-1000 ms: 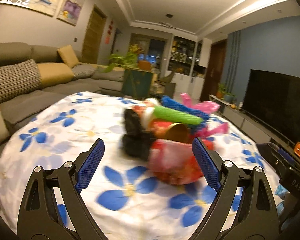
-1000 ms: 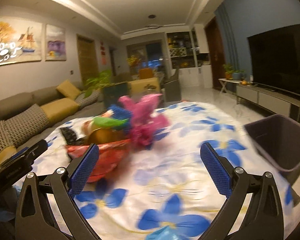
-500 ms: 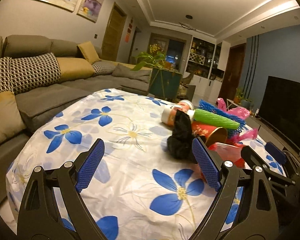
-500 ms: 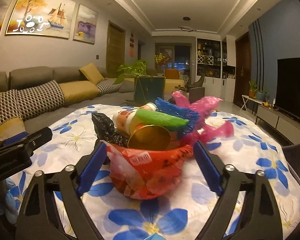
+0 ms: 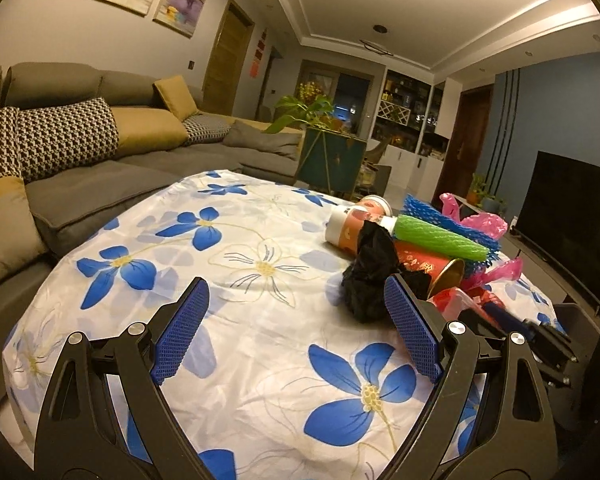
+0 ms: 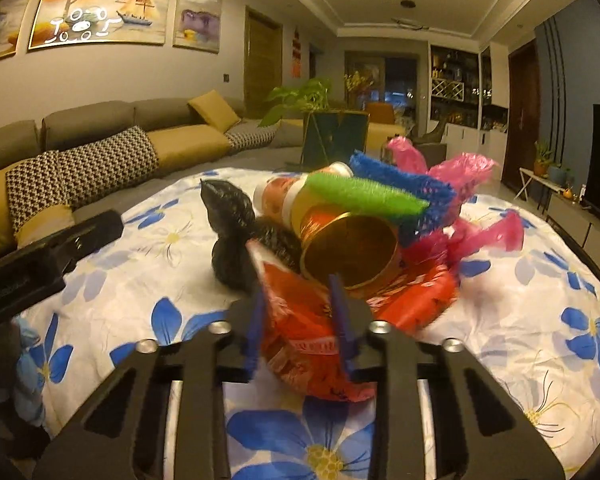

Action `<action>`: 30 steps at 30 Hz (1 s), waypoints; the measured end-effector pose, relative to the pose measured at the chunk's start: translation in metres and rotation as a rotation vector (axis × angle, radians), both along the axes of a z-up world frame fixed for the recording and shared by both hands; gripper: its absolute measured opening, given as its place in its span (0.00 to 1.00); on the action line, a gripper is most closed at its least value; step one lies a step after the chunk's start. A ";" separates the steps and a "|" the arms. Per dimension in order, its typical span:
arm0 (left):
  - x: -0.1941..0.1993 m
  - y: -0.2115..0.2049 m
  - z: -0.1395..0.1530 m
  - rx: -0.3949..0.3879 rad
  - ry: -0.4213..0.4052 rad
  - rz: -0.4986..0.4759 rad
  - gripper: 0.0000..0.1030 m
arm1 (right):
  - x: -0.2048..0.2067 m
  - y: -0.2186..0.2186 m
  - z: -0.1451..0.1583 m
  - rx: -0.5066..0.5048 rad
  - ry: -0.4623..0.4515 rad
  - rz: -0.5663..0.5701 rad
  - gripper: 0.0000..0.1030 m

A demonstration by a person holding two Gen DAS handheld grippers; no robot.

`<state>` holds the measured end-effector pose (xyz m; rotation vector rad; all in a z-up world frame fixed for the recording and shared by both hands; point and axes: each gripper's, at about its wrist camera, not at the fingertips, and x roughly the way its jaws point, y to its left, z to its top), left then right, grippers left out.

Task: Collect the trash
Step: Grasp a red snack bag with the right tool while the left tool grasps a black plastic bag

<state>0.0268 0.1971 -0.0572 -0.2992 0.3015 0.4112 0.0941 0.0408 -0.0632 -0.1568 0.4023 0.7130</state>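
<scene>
My right hand-held gripper [image 6: 298, 322] pinches the near fold of the red plastic wrapper [image 6: 320, 320], its blue pads pressed into the crumpled film on either side. The wrapper lies at the near end of the trash pile, which sits toward the right edge of the bench [image 5: 260, 360] under the flowered cloth. My left hand-held gripper [image 5: 296, 328] hangs spread wide and empty over the cloth, with the pile ahead and to its right.

The wrapper runs away from me, under the gold-lined red paper cup [image 6: 348, 248], whose mouth faces me and whose rim rests on the film. That is what the lift turns on, I judge: pulling up or back will likely tip or roll the cup. A green foam net sleeve [image 6: 364, 194] lies across the cup, with a blue foam net [image 6: 412, 188] and a pink plastic bag [image 6: 460, 172] behind. The crumpled black bag [image 6: 228, 232] stands just left of the wrapper, nearest my left gripper, beside a second, orange-and-white cup [image 5: 348, 224] lying on its side.
</scene>
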 end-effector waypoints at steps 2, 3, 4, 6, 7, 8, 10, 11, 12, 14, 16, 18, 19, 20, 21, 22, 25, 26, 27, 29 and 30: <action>0.004 -0.002 -0.001 0.000 0.003 -0.010 0.85 | -0.003 -0.002 -0.001 0.000 -0.002 0.001 0.18; 0.005 -0.003 -0.001 0.000 0.005 -0.014 0.85 | -0.004 -0.004 0.000 0.003 -0.005 0.004 0.14; 0.007 -0.005 -0.002 -0.001 0.008 -0.020 0.85 | -0.006 -0.005 0.000 0.004 -0.009 0.004 0.13; 0.011 -0.008 -0.003 0.001 0.014 -0.033 0.85 | -0.011 -0.010 0.002 0.006 -0.022 0.001 0.10; 0.014 -0.010 -0.003 0.003 0.018 -0.039 0.85 | -0.012 -0.012 0.003 0.008 -0.026 -0.001 0.10; 0.017 -0.012 -0.004 0.005 0.021 -0.046 0.85 | -0.015 -0.016 0.004 0.012 -0.035 -0.009 0.09; 0.024 -0.014 -0.004 0.008 0.021 -0.063 0.85 | -0.019 -0.025 0.007 0.018 -0.047 -0.025 0.09; 0.029 -0.016 -0.003 0.011 0.020 -0.071 0.85 | -0.021 -0.029 0.009 0.022 -0.052 -0.032 0.09; 0.033 -0.017 -0.003 0.016 0.023 -0.075 0.85 | -0.023 -0.035 0.011 0.026 -0.063 -0.044 0.08; 0.045 -0.019 -0.001 0.028 0.023 -0.086 0.85 | -0.028 -0.042 0.015 0.036 -0.081 -0.065 0.07; 0.056 -0.021 0.001 0.039 0.028 -0.092 0.85 | -0.030 -0.052 0.017 0.050 -0.089 -0.081 0.07; 0.067 -0.021 0.002 0.040 0.038 -0.098 0.85 | -0.030 -0.059 0.020 0.060 -0.096 -0.099 0.06; 0.075 -0.021 0.002 0.037 0.046 -0.107 0.85 | -0.029 -0.062 0.021 0.063 -0.098 -0.108 0.06; 0.080 -0.020 0.002 0.033 0.052 -0.112 0.85 | -0.029 -0.066 0.023 0.069 -0.099 -0.116 0.06; 0.085 -0.019 0.002 0.026 0.061 -0.117 0.84 | -0.029 -0.070 0.024 0.078 -0.099 -0.124 0.06; 0.091 -0.018 0.002 0.017 0.069 -0.124 0.79 | -0.030 -0.074 0.025 0.082 -0.101 -0.129 0.06; 0.106 -0.010 -0.001 -0.030 0.102 -0.153 0.61 | -0.028 -0.082 0.026 0.093 -0.107 -0.143 0.06; 0.109 -0.009 -0.002 -0.041 0.112 -0.160 0.52 | -0.028 -0.084 0.026 0.094 -0.108 -0.146 0.06; 0.111 -0.008 -0.005 -0.055 0.122 -0.173 0.47 | -0.027 -0.085 0.027 0.096 -0.110 -0.150 0.06; 0.114 -0.005 -0.009 -0.082 0.132 -0.196 0.25 | -0.026 -0.087 0.026 0.097 -0.112 -0.155 0.06; 0.114 -0.004 -0.009 -0.091 0.133 -0.200 0.20 | -0.026 -0.089 0.026 0.098 -0.113 -0.158 0.06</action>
